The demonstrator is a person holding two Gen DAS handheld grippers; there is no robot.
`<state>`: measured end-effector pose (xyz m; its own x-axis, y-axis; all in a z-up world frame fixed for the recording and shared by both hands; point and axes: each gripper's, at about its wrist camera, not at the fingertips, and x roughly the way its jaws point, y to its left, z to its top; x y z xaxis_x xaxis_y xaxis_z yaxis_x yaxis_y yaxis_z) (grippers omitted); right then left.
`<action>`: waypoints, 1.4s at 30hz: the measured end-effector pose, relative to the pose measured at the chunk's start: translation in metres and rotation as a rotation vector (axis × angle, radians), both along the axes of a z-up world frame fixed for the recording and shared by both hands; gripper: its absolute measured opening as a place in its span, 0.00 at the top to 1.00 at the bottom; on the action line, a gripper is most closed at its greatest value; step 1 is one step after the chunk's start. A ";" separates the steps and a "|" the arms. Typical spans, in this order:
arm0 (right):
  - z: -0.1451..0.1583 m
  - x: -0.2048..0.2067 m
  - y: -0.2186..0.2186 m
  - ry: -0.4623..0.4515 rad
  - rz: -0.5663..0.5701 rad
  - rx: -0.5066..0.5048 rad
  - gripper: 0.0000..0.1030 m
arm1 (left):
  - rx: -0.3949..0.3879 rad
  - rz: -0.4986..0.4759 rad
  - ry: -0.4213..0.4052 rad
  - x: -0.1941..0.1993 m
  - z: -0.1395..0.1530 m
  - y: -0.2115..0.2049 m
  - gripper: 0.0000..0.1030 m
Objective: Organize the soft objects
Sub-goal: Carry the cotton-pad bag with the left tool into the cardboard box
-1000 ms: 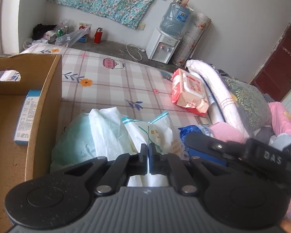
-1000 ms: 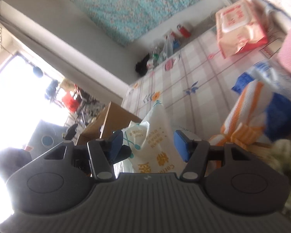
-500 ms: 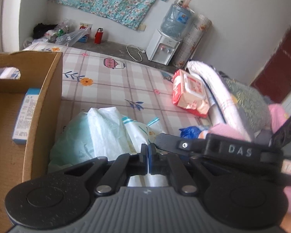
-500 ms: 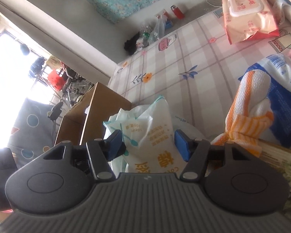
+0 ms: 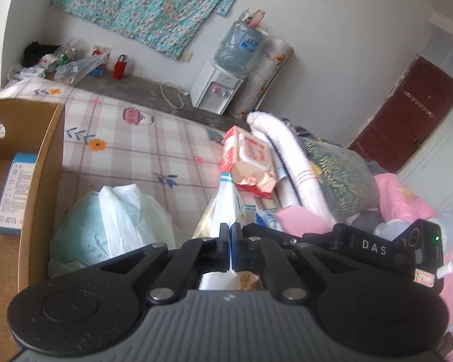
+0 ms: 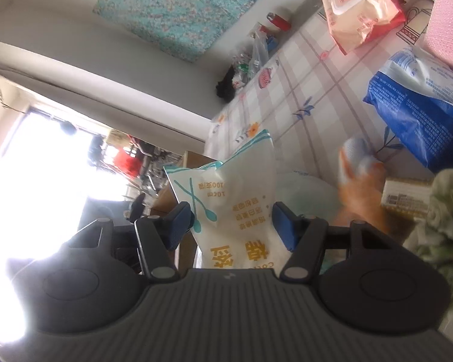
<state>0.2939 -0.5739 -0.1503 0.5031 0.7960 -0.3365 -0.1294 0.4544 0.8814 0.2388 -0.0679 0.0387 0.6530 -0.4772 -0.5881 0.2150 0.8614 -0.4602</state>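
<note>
A white cotton-swab bag (image 6: 235,208) with teal and orange print is lifted above the bed. My right gripper (image 6: 231,221) is shut on the cotton-swab bag, blue pads on both sides. In the left wrist view the bag (image 5: 226,205) stands edge-on just beyond my left gripper (image 5: 231,249), which is shut with its pads together; a bit of the bag shows beneath the fingers. The right gripper's body crosses the left view at lower right. A cardboard box (image 5: 42,163) stands at the left holding a blue-white carton (image 5: 16,193).
A pale green plastic bag (image 5: 111,220) lies beside the box. A red wet-wipes pack (image 5: 250,160), a blue-white pack (image 6: 419,114), an orange-striped cloth (image 6: 359,181), a pink cloth (image 5: 299,217) and rolled bedding (image 5: 290,163) lie on the checked sheet.
The right gripper has lifted the cotton-swab bag off the green plastic bag and turned it edge-on to the left camera. The left gripper stayed shut and rose slightly.
</note>
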 end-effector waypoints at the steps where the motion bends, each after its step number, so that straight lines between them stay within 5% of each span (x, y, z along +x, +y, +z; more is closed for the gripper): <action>1: 0.003 -0.003 -0.001 -0.007 -0.003 0.004 0.41 | -0.004 -0.005 -0.009 -0.002 0.004 0.000 0.99; 12: 0.062 -0.023 0.019 -0.102 0.040 0.024 0.42 | -0.035 0.021 -0.121 -0.032 0.052 0.030 0.99; 24: 0.111 -0.003 0.155 -0.165 0.294 0.033 0.41 | -0.003 0.281 -0.183 -0.052 0.086 0.143 0.99; 33: 0.100 0.043 0.267 -0.110 0.378 -0.063 0.42 | -0.023 0.407 -0.027 0.011 0.054 0.235 0.98; 42: 0.093 0.067 0.278 -0.222 0.349 -0.200 0.42 | 0.115 0.472 0.317 0.090 -0.046 0.275 0.92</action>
